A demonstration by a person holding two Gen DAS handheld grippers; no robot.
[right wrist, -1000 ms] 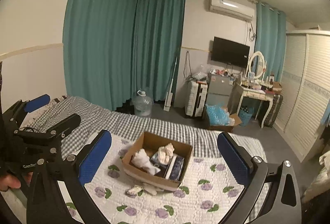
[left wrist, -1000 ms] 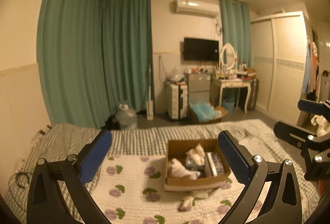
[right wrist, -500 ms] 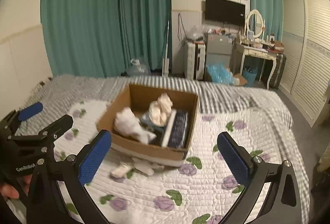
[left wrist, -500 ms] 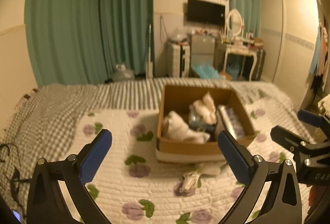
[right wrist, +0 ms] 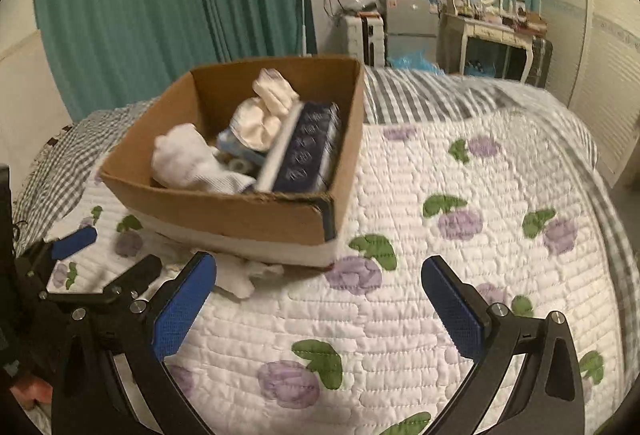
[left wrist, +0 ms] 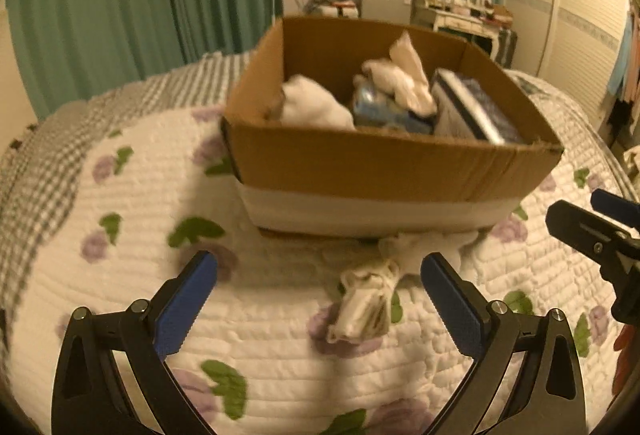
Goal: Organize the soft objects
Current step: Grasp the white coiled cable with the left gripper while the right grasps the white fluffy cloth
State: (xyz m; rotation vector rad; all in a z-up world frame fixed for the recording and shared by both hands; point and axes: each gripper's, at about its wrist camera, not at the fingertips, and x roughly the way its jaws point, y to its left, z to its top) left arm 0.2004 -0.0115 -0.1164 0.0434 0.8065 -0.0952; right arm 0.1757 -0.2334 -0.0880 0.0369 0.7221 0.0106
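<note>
Cotton-soft and light, a small white bundle [left wrist: 362, 309] lies on the quilted bed [left wrist: 120, 275] before the cardboard box [left wrist: 380, 163], between the spread left gripper [left wrist: 318, 289]; pinch mid-bundle. Right gripper [right wrist: 318, 289] gapes empty.

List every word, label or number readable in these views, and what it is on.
None can be read.
Dark blue pack in the cardboard box: repeated pattern, no legible text.
Light blue pack: print too blurred.
Both hand-held grippers: no lettering visible.

Matt brown cardboard box [left wrist: 384, 163]; quilted cloth bedspread [right wrist: 460, 275]; soft white cloth socks [left wrist: 364, 307]; textured blue fingers [left wrist: 184, 303].
</note>
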